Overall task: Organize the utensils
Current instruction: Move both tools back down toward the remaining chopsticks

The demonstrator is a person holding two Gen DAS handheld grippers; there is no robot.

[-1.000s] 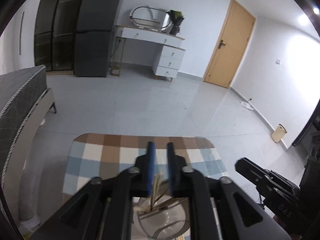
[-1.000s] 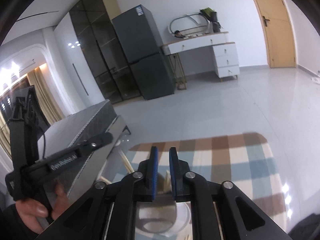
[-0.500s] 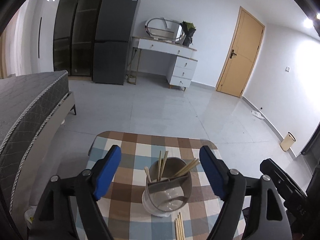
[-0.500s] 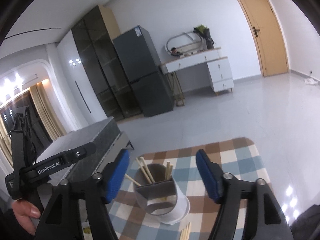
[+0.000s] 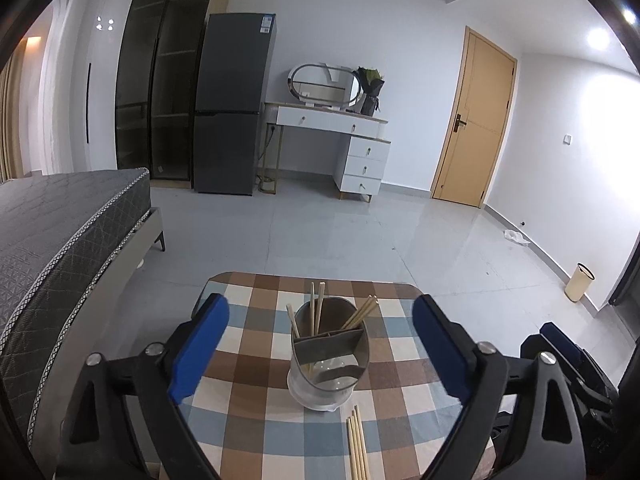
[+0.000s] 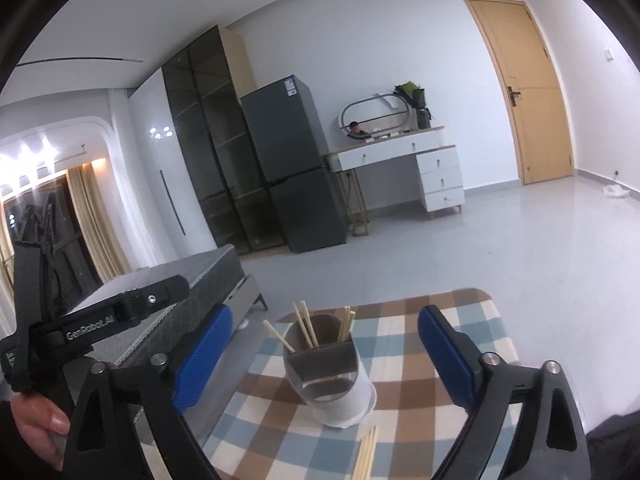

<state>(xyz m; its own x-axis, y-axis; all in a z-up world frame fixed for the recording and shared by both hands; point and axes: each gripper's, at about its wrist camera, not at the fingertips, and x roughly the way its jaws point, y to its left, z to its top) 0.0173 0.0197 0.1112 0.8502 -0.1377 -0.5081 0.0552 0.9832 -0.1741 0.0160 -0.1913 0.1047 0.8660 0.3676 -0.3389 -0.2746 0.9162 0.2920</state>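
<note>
Left gripper (image 5: 320, 342) and right gripper (image 6: 322, 356): jaws opening, nothing clamped. One utensil holder (image 5: 329, 358) framed between the fingers; loose chopsticks (image 5: 357, 446) nearer. Only right view shows a hand (image 6: 34, 426).

surface: checked table (image 5: 256, 432) | on it: utensil holder (image 5: 329, 364), loose chopsticks (image 5: 357, 446)

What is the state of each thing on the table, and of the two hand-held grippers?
Utensil holder: upright on the table, chopsticks standing in its rear compartments.
Loose chopsticks: lying flat on the checked tablecloth, in front of the holder.
Left hand-held gripper: jaws opening, gripping nothing.
Right hand-held gripper: jaws opening, gripping nothing.
Door: closed.
</note>
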